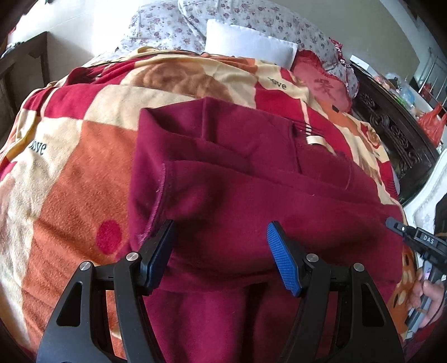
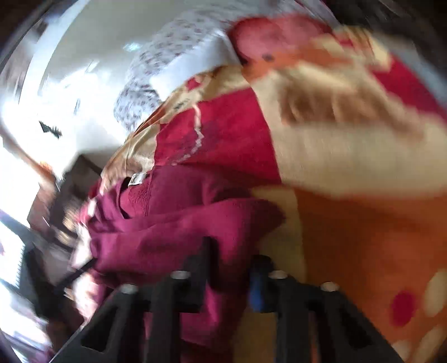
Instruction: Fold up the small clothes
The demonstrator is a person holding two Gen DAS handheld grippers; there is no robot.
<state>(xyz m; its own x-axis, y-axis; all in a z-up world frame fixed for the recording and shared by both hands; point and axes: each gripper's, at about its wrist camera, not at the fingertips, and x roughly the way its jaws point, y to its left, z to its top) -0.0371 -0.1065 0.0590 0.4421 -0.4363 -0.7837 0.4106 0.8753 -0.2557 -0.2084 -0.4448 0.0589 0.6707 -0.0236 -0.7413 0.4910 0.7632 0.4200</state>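
A dark red garment lies partly folded on a bed's red, orange and cream blanket, a white label showing at its neck. My left gripper hovers over the garment's near part, blue pads wide apart and nothing pinched between them. At the right edge of the left wrist view, a hand holds my right gripper at the garment's right side. The right wrist view is blurred; there my right gripper has its fingers close together with dark red cloth bunched between them.
A white pillow, floral bedding and a pink cushion sit at the bed's far end. A dark carved wooden frame runs along the right, with a red plastic bag beyond. A dark side table stands at the left.
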